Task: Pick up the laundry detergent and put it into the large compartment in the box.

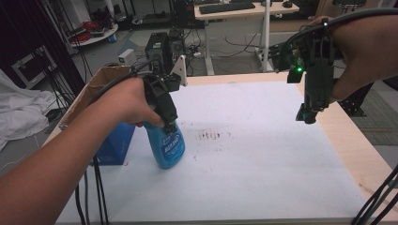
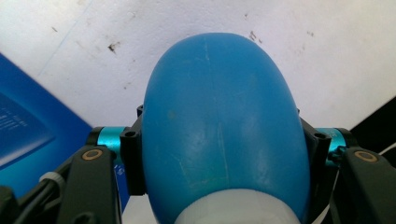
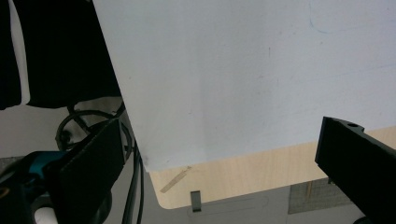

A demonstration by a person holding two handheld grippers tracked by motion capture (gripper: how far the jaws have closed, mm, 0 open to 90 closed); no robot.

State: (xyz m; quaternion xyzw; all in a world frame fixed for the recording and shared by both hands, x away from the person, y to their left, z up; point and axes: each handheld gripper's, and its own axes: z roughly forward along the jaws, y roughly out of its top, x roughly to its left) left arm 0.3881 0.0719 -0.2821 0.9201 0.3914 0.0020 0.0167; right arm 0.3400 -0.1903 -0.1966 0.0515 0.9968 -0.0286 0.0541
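- Blue bottle (image 1: pixel 167 144) stood on the white sheet (image 1: pixel 263 159) at the left part of the table, tilted slightly, with its base on the sheet and its neck upward.
- We observed the left gripper (image 1: pixel 165 119) clamped around the upper part of the bottle, just below the neck. In the left gripper view, the blue body (image 2: pixel 219 126) filled the gap between the two black jaws, and both jaws pressed against its sides.
- We noted the person's left hand (image 1: pixel 123 101) wrapped around the handle of that gripper, with the forearm entering from the lower left of the high view.
- A blue box (image 1: pixel 114 145) stood just beside the bottle on its left, at the edge of the sheet. A brown cardboard box (image 1: pixel 96 84) sat behind it at the table's left edge.
- We recorded a patch of small dark marks (image 1: pixel 210 136) on the sheet, to the right of the bottle and apart from it.
- We saw the right gripper (image 1: pixel 307 115) held above the right side of the table, pointing down, well apart from the bottle. In the right gripper view its jaws stood wide apart with nothing between them, over the edge of the sheet and the bare wooden table rim (image 3: pixel 243 175).
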